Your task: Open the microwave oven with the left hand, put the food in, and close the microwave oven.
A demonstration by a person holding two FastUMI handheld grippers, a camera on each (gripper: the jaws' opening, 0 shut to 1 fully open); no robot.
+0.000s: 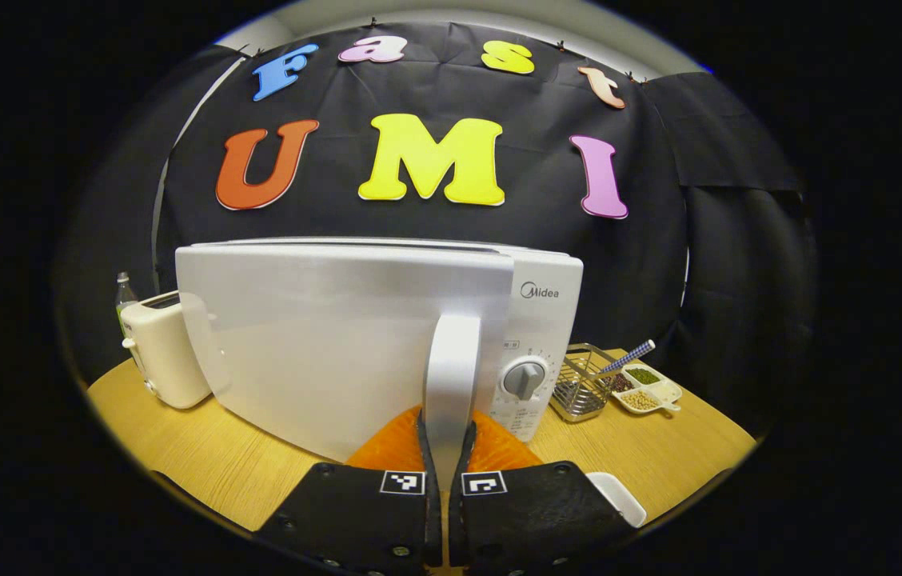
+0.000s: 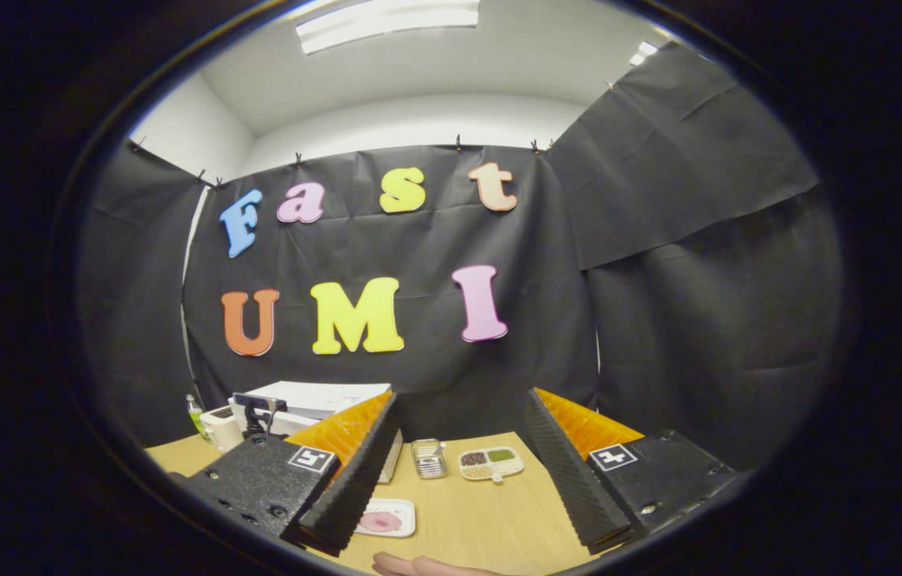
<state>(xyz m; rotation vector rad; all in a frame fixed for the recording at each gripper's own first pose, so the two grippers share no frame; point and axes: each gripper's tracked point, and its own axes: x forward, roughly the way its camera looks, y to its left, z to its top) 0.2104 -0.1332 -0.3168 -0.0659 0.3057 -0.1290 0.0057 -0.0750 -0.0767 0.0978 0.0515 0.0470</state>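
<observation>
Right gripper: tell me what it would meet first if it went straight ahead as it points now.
The right gripper, jaws wide open, points over the wooden table. Likely first in line are the wire basket and the divided dish, then the booth's wall; depth is unclear.

Left gripper (image 1: 447, 424): two broad, flat finger blocks (image 1: 355, 512) with a matte, slightly grainy surface. On each, near the inner edge, a small square black-and-white coded marker (image 1: 402, 482). Round screw heads (image 1: 399, 550) sunk along the lower rims.

Right gripper (image 2: 461, 396): two wedge-shaped fingers with finely ribbed pads (image 2: 359, 472) on the inner faces. One square marker (image 2: 612, 456) apiece, and small screws (image 2: 647, 507) near the base.
</observation>
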